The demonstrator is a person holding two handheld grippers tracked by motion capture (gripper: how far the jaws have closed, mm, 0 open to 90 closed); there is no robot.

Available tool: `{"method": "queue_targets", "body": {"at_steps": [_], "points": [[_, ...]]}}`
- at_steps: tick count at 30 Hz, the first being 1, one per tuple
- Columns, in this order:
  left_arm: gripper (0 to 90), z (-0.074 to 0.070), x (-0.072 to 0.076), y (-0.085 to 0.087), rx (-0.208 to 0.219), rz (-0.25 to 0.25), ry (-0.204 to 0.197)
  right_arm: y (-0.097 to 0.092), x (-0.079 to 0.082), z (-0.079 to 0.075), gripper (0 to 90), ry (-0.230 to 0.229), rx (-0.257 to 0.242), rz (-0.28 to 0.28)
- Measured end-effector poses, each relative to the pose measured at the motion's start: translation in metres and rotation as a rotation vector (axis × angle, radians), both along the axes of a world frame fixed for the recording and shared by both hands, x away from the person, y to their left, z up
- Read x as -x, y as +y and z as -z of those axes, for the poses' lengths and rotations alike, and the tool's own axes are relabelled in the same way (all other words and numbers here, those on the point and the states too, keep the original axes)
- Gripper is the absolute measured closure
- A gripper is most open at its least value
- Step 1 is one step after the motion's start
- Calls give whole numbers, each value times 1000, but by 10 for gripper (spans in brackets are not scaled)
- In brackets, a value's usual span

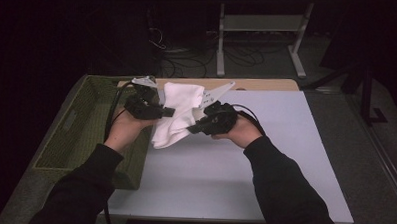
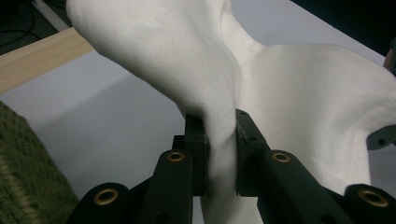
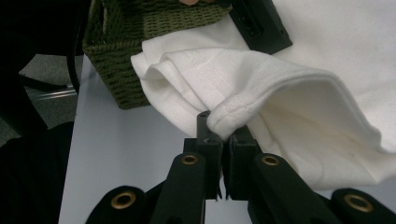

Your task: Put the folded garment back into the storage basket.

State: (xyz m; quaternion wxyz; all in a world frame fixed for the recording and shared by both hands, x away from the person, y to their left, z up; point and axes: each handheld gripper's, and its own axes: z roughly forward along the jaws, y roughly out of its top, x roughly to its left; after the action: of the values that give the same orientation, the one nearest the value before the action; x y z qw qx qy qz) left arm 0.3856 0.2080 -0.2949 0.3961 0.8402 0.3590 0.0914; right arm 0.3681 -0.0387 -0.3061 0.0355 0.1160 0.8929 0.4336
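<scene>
Hanging between the two hands in the high view, a white cloth [image 1: 179, 111] is lifted clear of the pale worktop [image 1: 265, 159], bunched and drooping toward the person. The left hand-held gripper [image 1: 167, 111] meets its left edge and the right hand-held gripper [image 1: 192, 129] its lower right edge, the two close together with the cloth between them. A green basket [image 1: 70, 132] sits just left of the left hand, on the worktop's left side.

In the left gripper view, the left hand-held gripper [image 2: 219, 140] pinches a thick fold of the cloth [image 2: 299, 98] between its pads; the fabric rises from the jaws and billows up and to both sides, above the worktop [image 2: 107, 121]. A corner of the basket [image 2: 23, 163] shows at lower left.

In the right gripper view, the right hand-held gripper [image 3: 219, 133] has its jaws pressed nearly together on a stitched hem of the cloth [image 3: 280, 88]; the rest spreads away up and to the right in loose layers. The basket [image 3: 135, 51] stands beyond the cloth, and the other hand-held gripper [image 3: 261, 23] touches the fabric at the top.
</scene>
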Motion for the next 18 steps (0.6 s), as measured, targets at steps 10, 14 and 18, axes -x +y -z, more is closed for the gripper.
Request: {"method": "queue_targets", "body": {"at_steps": [10,14,18], "points": [[786,-13,3,26,4,-25,-26,26,-6,-13,854,-18,-3,-31],[786,-15,4,35,6,-37,-34,35,-8,-15,853,-18,-4,-39],[786,-18,4,44,2,-47,-40,45,-11,-17,854,-15,-5,-49]]}}
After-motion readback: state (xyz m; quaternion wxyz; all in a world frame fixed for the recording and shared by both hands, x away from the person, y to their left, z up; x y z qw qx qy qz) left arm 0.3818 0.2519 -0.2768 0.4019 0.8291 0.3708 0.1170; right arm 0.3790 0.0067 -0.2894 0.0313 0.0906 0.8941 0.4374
